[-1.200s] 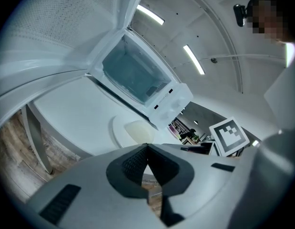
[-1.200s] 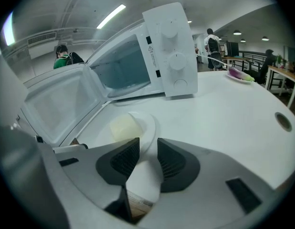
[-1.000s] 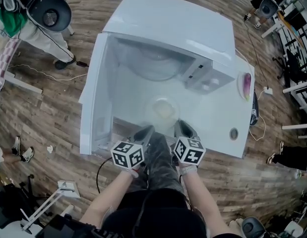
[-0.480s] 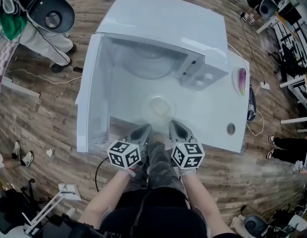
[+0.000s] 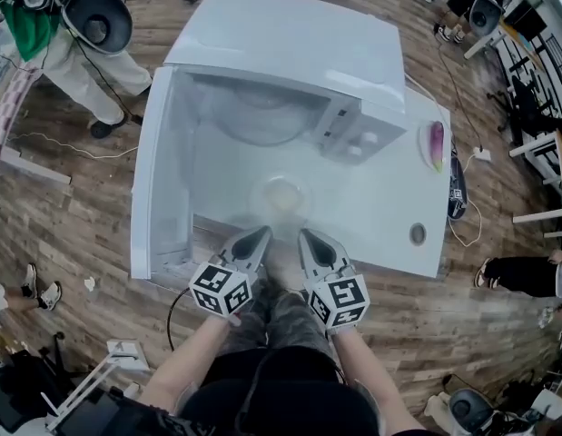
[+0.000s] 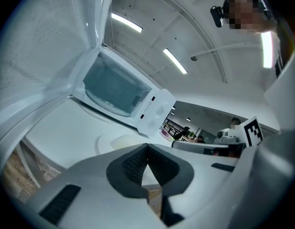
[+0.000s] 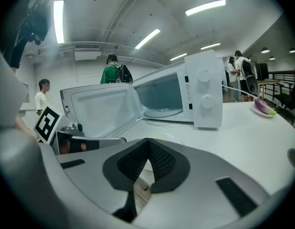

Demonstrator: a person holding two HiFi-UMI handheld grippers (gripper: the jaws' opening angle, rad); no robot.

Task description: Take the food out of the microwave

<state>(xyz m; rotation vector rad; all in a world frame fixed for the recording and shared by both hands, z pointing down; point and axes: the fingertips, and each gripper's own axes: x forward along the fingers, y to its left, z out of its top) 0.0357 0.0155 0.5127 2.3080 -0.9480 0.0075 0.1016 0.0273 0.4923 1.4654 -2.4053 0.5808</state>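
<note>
The white microwave point(image 5: 290, 53) stands on the white table point(image 5: 389, 216) with its door point(image 5: 158, 171) swung open to the left; only its turntable shows inside. A clear dish with pale food point(image 5: 281, 196) sits on the table in front of the cavity. My left gripper point(image 5: 260, 235) and right gripper point(image 5: 308, 237) hover side by side at the table's near edge, just short of the dish, both shut and empty. In the left gripper view the shut jaws point(image 6: 147, 147) point over the dish point(image 6: 119, 142) at the microwave point(image 6: 119, 87). The right gripper point(image 7: 148, 142) likewise faces the microwave point(image 7: 185, 92).
A small plate with a purple item point(image 5: 435, 143) lies at the table's right side, and a round hole point(image 5: 417, 234) is near its front right corner. The open door walls off the left. A person in green point(image 5: 35, 25) stands at the far left on the wooden floor.
Both grippers have lifted and drawn back a little from the dish, which stays on the table in front of the microwave.
</note>
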